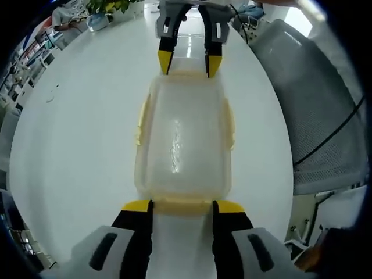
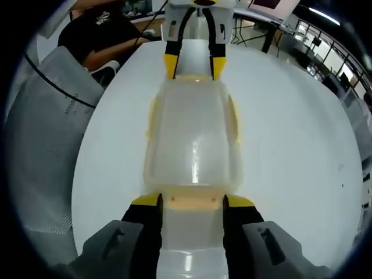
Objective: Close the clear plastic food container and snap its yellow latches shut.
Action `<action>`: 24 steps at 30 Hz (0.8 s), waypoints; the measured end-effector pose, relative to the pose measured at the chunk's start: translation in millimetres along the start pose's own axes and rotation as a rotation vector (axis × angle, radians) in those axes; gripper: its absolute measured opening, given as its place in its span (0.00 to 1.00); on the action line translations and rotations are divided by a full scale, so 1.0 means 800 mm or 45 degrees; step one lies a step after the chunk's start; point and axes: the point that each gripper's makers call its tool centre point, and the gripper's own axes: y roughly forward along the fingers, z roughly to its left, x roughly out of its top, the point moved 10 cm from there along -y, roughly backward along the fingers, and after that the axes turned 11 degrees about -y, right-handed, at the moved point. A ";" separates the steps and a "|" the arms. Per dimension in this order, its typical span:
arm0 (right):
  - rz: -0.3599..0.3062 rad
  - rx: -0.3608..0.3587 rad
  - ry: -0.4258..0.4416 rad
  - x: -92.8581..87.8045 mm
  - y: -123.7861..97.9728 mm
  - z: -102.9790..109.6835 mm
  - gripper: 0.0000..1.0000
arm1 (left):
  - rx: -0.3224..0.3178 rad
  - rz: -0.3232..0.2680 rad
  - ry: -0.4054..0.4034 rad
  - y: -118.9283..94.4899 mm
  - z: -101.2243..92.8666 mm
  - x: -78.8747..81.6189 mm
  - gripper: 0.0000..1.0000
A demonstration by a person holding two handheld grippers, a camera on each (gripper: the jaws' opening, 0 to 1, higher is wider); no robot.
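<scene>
The white counter (image 1: 75,145) carries the clear plastic food container (image 1: 183,139), lid on. The left hand-held gripper (image 1: 183,204) and right hand-held gripper (image 2: 192,200) face each other, each spread around a yellow end latch (image 1: 183,204) at opposite ends.

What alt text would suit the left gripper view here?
A clear plastic food container with yellow latches lies lengthwise on a white table, its lid on. The left gripper sits open at its near end, the right gripper at its far end.
</scene>
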 end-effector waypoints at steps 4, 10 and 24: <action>-0.008 0.009 -0.011 -0.001 0.000 -0.001 0.37 | 0.009 0.002 0.012 -0.001 -0.001 0.001 0.34; -0.002 0.011 -0.014 0.001 0.000 -0.001 0.37 | 0.006 0.016 -0.001 -0.001 -0.003 0.002 0.34; -0.004 0.016 0.013 0.000 0.000 -0.001 0.35 | -0.037 0.045 -0.030 0.001 0.004 0.004 0.32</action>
